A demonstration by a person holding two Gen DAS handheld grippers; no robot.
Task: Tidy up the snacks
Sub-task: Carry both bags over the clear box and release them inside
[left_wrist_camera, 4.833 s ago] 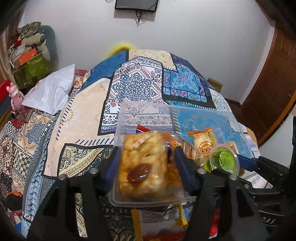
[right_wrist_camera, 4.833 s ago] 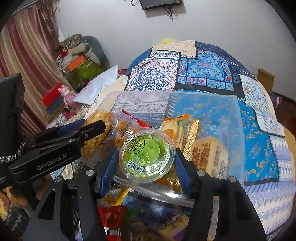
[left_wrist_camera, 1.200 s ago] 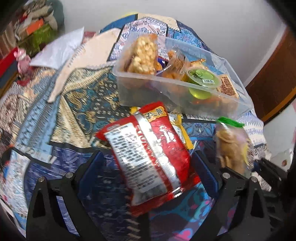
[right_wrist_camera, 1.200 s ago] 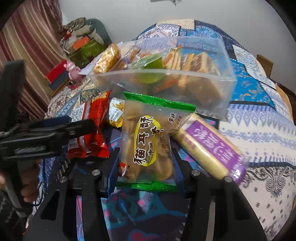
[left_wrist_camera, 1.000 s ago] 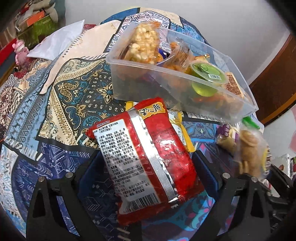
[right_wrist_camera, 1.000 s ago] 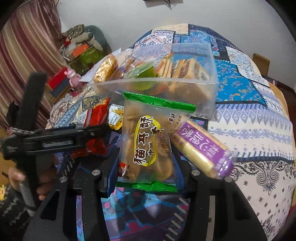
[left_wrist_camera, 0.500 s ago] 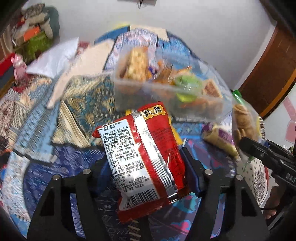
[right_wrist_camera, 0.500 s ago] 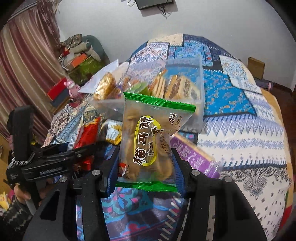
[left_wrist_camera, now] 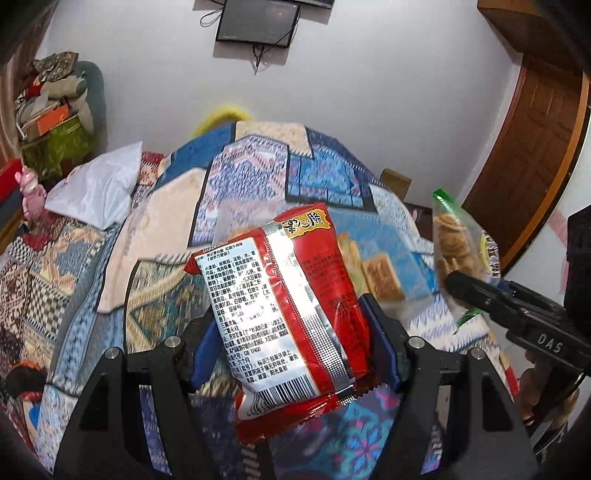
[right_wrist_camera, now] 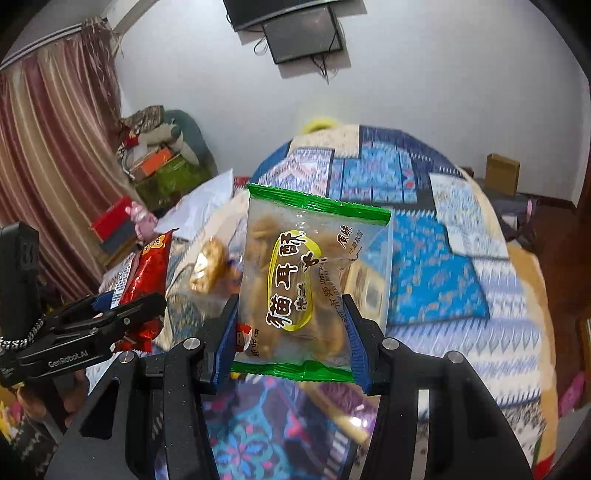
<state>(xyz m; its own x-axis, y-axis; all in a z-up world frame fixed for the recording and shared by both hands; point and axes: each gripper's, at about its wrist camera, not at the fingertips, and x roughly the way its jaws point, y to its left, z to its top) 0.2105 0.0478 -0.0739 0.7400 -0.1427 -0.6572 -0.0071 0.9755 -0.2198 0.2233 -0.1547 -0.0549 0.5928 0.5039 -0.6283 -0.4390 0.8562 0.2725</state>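
My left gripper (left_wrist_camera: 291, 343) is shut on a red foil snack bag (left_wrist_camera: 284, 306), held up above the bed with its printed back facing the camera. My right gripper (right_wrist_camera: 290, 343) is shut on a clear green-edged bag of brown biscuits (right_wrist_camera: 306, 284). That biscuit bag (left_wrist_camera: 461, 251) also shows at the right of the left wrist view, and the red bag (right_wrist_camera: 146, 273) at the left of the right wrist view. The clear plastic box (left_wrist_camera: 384, 254) with several snacks in it lies on the quilt beyond both bags, mostly hidden behind them.
A patterned patchwork quilt (left_wrist_camera: 155, 258) covers the bed. A white pillow (left_wrist_camera: 99, 188) and a pink toy (left_wrist_camera: 31, 194) lie at the left. A wooden door (left_wrist_camera: 535, 129) stands at the right, a screen (left_wrist_camera: 256, 22) hangs on the far wall.
Both grippers have risen off the quilt with their bags. The left jaws closed in on the red bag. The box now sits lower and farther behind the bags.
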